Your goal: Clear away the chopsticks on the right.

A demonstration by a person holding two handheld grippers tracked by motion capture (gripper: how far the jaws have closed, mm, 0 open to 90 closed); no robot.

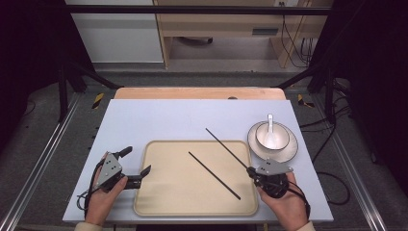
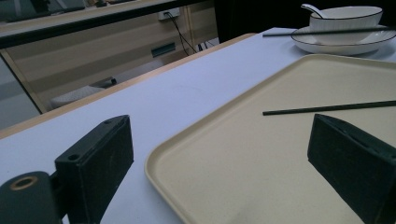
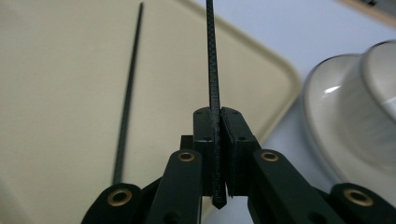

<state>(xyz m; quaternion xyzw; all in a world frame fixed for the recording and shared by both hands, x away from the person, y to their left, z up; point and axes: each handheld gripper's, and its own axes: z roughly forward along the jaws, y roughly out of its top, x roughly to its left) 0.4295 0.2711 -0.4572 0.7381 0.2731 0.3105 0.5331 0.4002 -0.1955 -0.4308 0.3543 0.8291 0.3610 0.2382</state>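
Note:
A beige tray (image 1: 159,197) lies at the table's near middle. One black chopstick (image 1: 214,175) rests slantwise on it, also seen in the left gripper view (image 2: 327,108) and the right gripper view (image 3: 127,102). My right gripper (image 1: 252,172) hovers at the tray's right edge, shut on the near end of a second chopstick (image 1: 227,148), which points away to the upper left. In the right gripper view the pads (image 3: 217,113) pinch that chopstick (image 3: 211,56). My left gripper (image 1: 136,161) stands open astride the tray's left rim (image 2: 163,154), with nothing between its jaws (image 2: 219,135).
A white bowl (image 1: 272,136) with a white spoon (image 1: 270,122) stands on a plate (image 1: 288,150) at the right, just beyond my right gripper. The pale blue table top (image 1: 168,118) spreads behind the tray. Dark frame posts and cables flank the table.

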